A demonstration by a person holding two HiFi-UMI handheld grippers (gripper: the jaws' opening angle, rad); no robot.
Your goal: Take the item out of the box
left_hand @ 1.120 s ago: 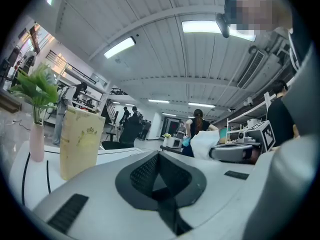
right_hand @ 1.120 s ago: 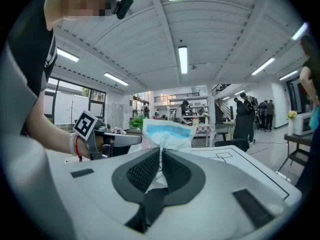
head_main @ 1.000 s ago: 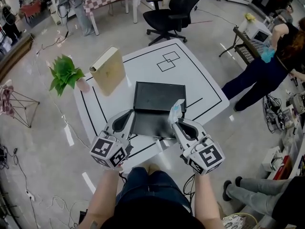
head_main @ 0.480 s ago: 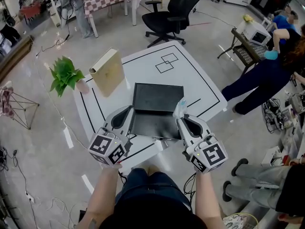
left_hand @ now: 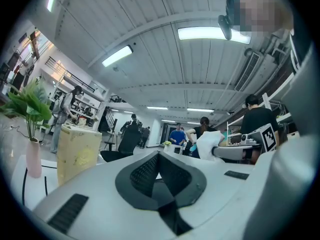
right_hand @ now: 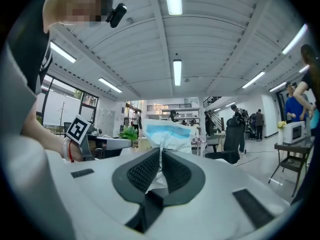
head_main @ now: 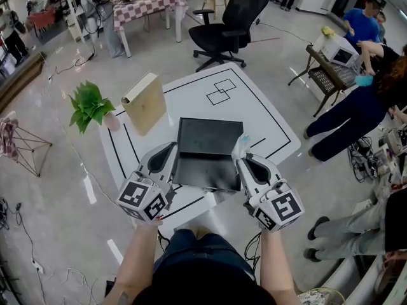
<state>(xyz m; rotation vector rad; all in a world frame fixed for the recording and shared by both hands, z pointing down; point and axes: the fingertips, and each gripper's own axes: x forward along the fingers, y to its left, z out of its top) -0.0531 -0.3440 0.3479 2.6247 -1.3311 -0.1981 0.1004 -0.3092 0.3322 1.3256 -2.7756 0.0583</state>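
Shifted slightly rightward, right gripper [head_main: 241, 160] grasps a white-and-blue crinkled plastic packet [head_main: 240, 146] (frame centre) beside the flat black box [head_main: 208, 135]; left gripper [head_main: 172, 150] jaws clenched, empty.

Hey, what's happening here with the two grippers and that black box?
A person works two grippers at a black box on a white table. The right gripper is shut on a white-and-blue packet, held up at the box's right edge. The left gripper is shut and empty by its left side.

I am reading no words or numbers anywhere; the left gripper [head_main: 172, 150] and right gripper [head_main: 242, 161] are showing only square markers.
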